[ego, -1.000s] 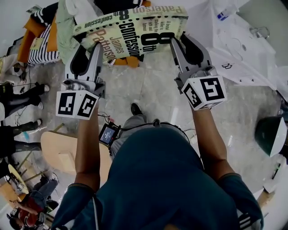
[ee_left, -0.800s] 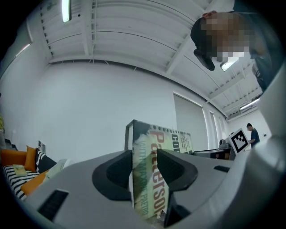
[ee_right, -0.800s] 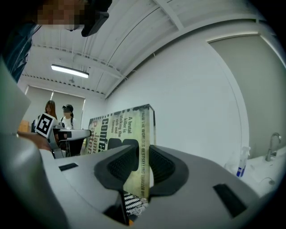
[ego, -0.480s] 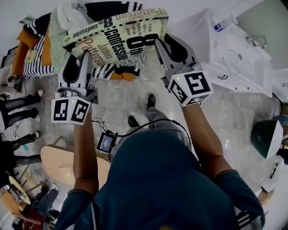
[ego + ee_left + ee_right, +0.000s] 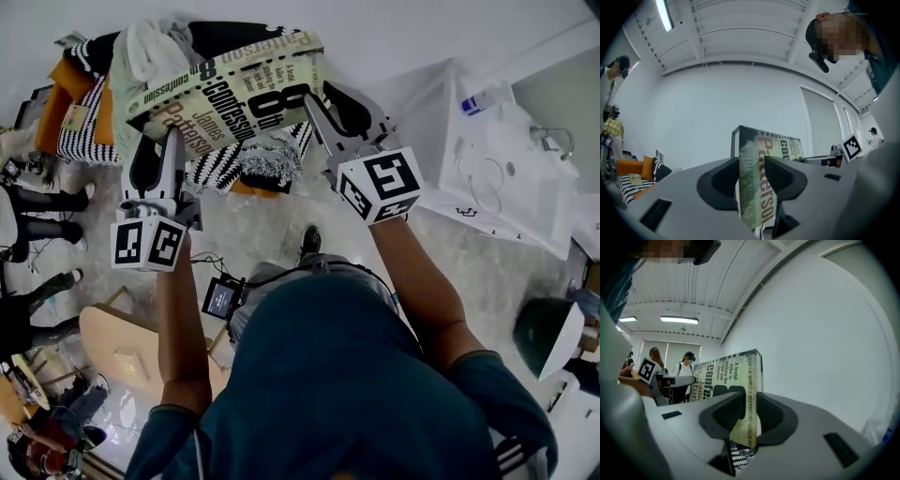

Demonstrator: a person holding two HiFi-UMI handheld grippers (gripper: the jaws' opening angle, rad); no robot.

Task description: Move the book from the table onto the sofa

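we hold the book (image 5: 225, 80) between two tools, over the cluttered sofa (image 5: 80, 117) and well apart from the white table (image 5: 487, 159) at our right. the left gripper (image 5: 157, 150) is clamped on the book's near left edge, the right gripper (image 5: 328, 98) on its right edge. in the left gripper view the jaws of the left gripper (image 5: 752, 173) press the cover of the book (image 5: 768, 154) from both sides, and in the right gripper view the right gripper (image 5: 747, 413) pinches the book (image 5: 726, 376) the same way, close to the edge.

the book hangs tilted, cover up, above a heap of pale cloth (image 5: 141, 47) and a fringed striped cushion (image 5: 267, 155). whether its far side already touches that heap we cannot tell.

the risks, as we judge them, lie in the release. both grips sit near the edges, so a pull apart or a twist between our two hands could slip the cover from one pair of jaws. if one gripper lets go before the other, the free side would likely drop and swing. the heap below is soft and uneven, and a book set on its slope may slide off the front of the sofa onto the floor (image 5: 281, 206). a book set down on its edge could also splay open and bend its pages.
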